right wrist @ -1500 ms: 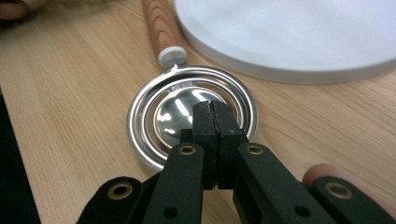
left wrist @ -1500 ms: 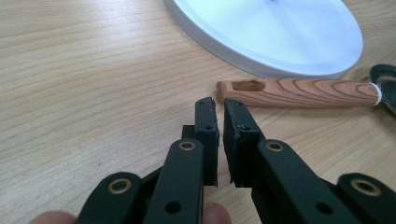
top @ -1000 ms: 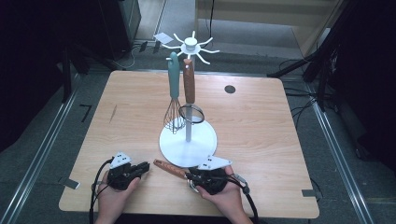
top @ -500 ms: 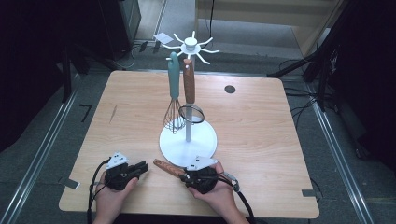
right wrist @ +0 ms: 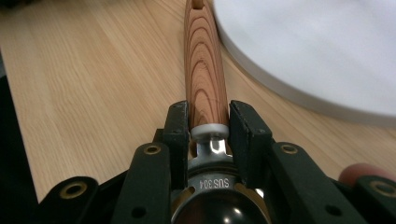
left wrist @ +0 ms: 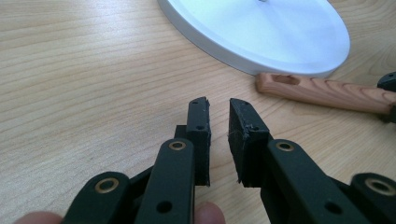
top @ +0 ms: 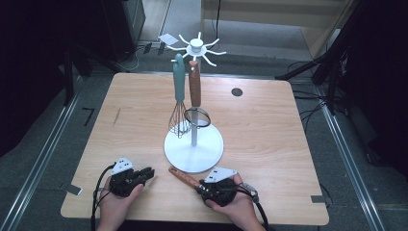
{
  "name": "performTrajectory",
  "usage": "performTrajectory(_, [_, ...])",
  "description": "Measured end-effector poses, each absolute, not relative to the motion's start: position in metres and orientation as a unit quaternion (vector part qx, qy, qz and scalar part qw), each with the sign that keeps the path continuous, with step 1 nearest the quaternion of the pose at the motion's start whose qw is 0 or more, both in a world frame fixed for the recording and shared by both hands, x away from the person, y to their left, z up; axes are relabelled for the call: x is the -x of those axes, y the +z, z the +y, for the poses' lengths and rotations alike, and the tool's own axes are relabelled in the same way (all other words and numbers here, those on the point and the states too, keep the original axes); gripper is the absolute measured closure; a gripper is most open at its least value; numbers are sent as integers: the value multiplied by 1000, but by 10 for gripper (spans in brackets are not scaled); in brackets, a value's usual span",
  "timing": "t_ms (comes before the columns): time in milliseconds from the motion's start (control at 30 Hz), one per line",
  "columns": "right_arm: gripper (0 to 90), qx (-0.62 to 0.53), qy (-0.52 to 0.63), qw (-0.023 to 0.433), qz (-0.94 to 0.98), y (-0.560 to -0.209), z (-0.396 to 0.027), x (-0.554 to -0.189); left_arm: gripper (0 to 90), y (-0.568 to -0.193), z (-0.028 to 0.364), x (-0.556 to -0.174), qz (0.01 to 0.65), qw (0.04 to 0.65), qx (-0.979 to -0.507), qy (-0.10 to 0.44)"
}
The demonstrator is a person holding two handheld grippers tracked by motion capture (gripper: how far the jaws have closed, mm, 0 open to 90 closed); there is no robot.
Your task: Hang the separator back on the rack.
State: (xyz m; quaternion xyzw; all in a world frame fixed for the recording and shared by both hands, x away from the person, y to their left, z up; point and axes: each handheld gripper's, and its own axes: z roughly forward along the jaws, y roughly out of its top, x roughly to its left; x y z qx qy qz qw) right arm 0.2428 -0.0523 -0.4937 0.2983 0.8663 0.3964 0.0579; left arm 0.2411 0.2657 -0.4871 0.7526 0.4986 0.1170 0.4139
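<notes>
A wooden-handled utensil (top: pixel 183 177) lies flat on the table just in front of the white stand base (top: pixel 211 144). My right gripper (top: pixel 198 185) is closed around its steel-collared end (right wrist: pixel 210 133), with both pads against the wood (right wrist: pixel 203 56). These jaws have just been opening a little, with the handle still between them. My left gripper (top: pixel 149 173) rests on the table to the left. Its jaws (left wrist: pixel 218 105) stand a narrow gap apart after easing open, with nothing between them. The handle (left wrist: pixel 327 91) lies off to its right.
The stand's pole carries a teal-handled whisk (top: pixel 179 96) and a brown-handled ring tool (top: pixel 195 89) hanging from white hooks (top: pixel 198 45). A round dark hole (top: pixel 236 91) marks the far right of the table. Bare wood stretches to both sides of the base (left wrist: pixel 261 28).
My right hand has shifted slightly left, then back right, near the front edge, with the utensil nudged a little. The left hand has stayed put.
</notes>
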Motion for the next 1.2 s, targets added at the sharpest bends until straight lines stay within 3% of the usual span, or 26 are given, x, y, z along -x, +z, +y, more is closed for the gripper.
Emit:
performTrajectory(400, [564,-323,395,63,858,-486,-49,-248,774,-488,260,-242,493,415,-756,111])
performTrajectory(700, [691,-308,381,66,869,-492,-36,-251,770,-488,253,-240,481,418,-763,105])
performTrajectory(967, [696,-220,383,68,895,-493,-34,-242,770,-489,247,-239,475,420,-767,96])
performTrajectory(1033, [577,-232,398,70,885,-491,-37,-242,773,-489,245,-240,475,420,-768,93])
performTrajectory(1067, [567,-242,410,65,877,-490,-40,-242,774,-490,244,-240,474,420,-768,94])
performTrajectory(1133, [606,-259,433,64,861,-485,-50,-241,782,-490,240,-241,474,416,-770,95])
performTrajectory(1200, [720,-290,451,61,842,-481,-62,-240,790,-491,238,-241,473,413,-773,94])
